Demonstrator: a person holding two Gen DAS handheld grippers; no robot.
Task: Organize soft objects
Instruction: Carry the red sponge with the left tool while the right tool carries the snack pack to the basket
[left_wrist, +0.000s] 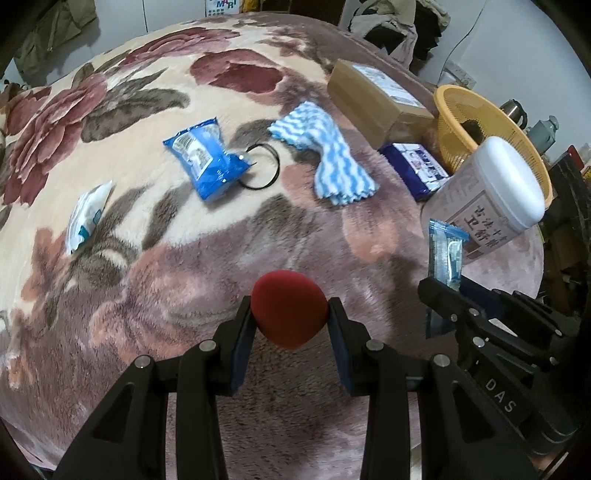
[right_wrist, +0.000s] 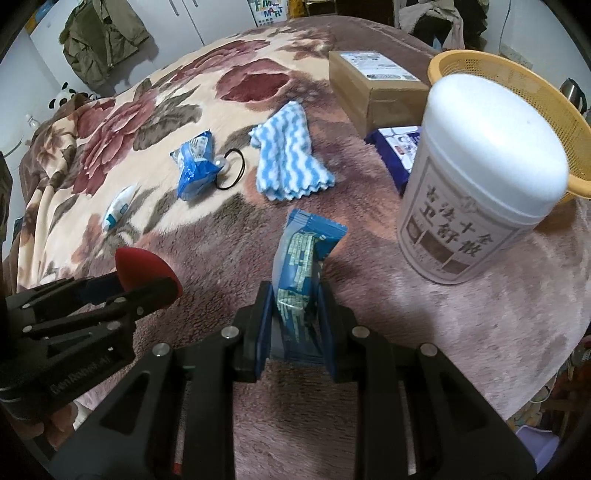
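Sponge (left_wrist: 289, 309) tip down, L gripper (left_wrist: 291, 314).

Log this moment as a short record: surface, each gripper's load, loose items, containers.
surface: floral blanket
left gripper: shut on red sponge
right gripper: shut on blue sachet
loose items: striped cloth, blue packet on a black hair tie, white packet, dark blue pack
containers: orange basket, white tub, cardboard box
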